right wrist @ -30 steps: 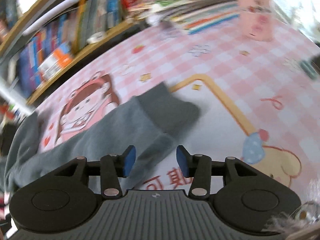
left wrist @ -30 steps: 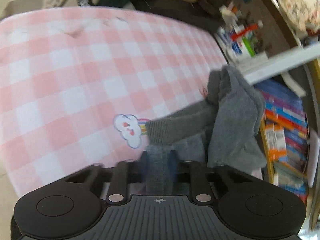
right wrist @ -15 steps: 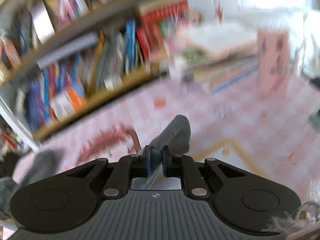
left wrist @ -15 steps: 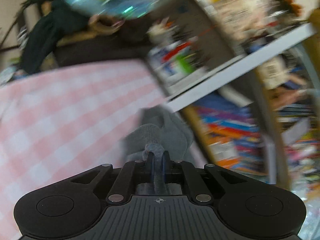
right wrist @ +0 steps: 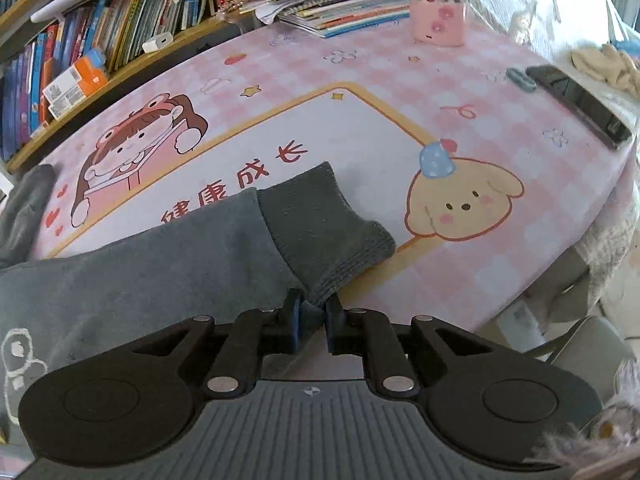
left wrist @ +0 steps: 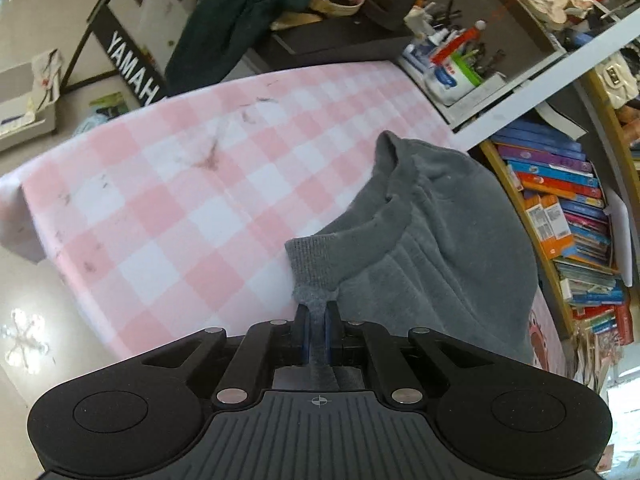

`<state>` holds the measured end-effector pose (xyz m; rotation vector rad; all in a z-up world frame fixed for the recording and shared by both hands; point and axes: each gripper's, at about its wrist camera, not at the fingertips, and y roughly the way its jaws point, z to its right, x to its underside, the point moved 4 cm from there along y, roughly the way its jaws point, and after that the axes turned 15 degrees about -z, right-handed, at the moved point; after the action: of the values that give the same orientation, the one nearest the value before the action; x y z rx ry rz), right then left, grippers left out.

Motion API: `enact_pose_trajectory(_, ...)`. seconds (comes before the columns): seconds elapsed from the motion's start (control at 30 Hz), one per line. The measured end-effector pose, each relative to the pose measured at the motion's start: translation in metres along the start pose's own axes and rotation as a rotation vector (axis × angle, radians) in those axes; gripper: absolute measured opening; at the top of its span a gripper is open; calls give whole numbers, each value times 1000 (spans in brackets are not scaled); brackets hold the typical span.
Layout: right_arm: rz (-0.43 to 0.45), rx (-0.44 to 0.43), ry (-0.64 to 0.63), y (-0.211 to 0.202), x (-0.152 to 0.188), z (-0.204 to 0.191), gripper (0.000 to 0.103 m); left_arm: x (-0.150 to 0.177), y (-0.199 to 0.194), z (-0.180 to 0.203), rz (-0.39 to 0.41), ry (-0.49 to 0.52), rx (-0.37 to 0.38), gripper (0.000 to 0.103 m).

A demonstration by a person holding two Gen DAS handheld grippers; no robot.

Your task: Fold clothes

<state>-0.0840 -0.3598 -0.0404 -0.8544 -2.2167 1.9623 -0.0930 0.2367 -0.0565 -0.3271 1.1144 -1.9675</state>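
A grey sweatshirt [left wrist: 440, 240] lies bunched on the pink checked table mat [left wrist: 180, 208] in the left wrist view. My left gripper [left wrist: 316, 320] is shut on a ribbed edge [left wrist: 316, 264] of it, with the cloth pinched between the blue pads. In the right wrist view a grey sleeve [right wrist: 160, 272] stretches across the cartoon-printed mat [right wrist: 500, 128] and ends in a darker ribbed cuff [right wrist: 324, 216]. My right gripper [right wrist: 312, 314] is shut on the near corner of that cuff. A white print [right wrist: 18, 360] shows on the cloth at the lower left.
A bookshelf [right wrist: 80, 48] runs along the table's far side, with a stack of books [right wrist: 340, 4] and a pink box [right wrist: 438, 0] at the back. A dark phone [right wrist: 580, 104] lies at the right edge. A keyboard stand [left wrist: 132, 68] and clutter stand beyond the left end.
My right gripper went from open over the sleeve to shut on the cuff. Both views swung through a blur and settled. The left gripper kept its grip on the grey cloth.
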Motion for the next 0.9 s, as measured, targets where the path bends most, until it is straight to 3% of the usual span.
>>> enact_pose_trajectory(0.17, 4, -4, -30, 6, -1, -19, 12, -24, 11, -3, 13, -43, 26, 5)
enact_pose_trajectory(0.23, 12, -9, -70, 12, -9, -33, 12, -40, 17, 5, 25, -17, 31, 5)
enact_pose_trajectory(0.33, 56, 1, -137, 24, -35, -52, 11, -63, 27, 19, 40, 30, 36, 5)
enact_pose_trajectory(0.43, 85, 19, -104, 30, -62, -56, 11, -70, 34, 31, 36, 47, 53, 5)
enact_pose_trajectory(0.57, 101, 39, -72, 15, -61, -44, 11, -49, 23, 28, 19, 87, 81, 5)
enact_pose_trajectory(0.77, 45, 86, -76, 12, -21, -17, 12, -4, 13, -10, -45, 45, 35, 5)
enact_pose_trajectory(0.9, 67, 100, -88, 13, -21, -19, 12, 4, 14, -5, -53, 109, -9, 6)
